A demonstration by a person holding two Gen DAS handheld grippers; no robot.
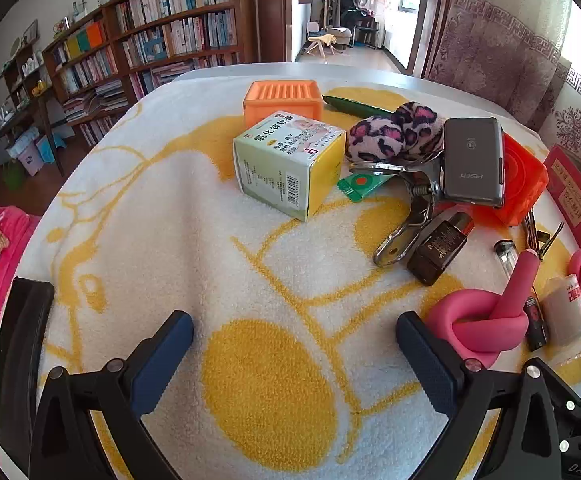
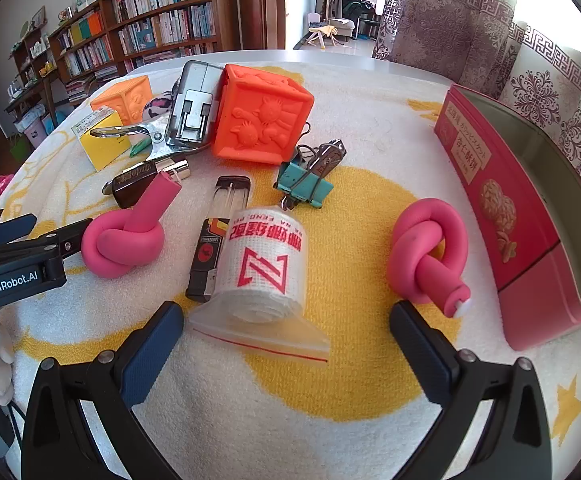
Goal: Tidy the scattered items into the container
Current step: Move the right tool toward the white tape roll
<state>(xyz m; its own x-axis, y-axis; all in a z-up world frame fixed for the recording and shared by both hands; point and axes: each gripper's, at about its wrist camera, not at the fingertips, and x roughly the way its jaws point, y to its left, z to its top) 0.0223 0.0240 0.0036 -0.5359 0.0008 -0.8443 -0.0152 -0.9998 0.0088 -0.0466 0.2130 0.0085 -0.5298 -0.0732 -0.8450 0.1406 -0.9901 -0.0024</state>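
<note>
Nothing is gathered yet: I hold both grippers' fingers apart and empty; next, close on the bagged white bandage roll, then carry it right to the open red tin.

Two orange embossed cubes; two pink knotted foam rollers; one red tin, right of the right claw; one bagged bandage roll, directly ahead of it; one teal binder clip; one medicine carton, ahead of the left claw; one grey power bank; one steel spring clamp.
</note>
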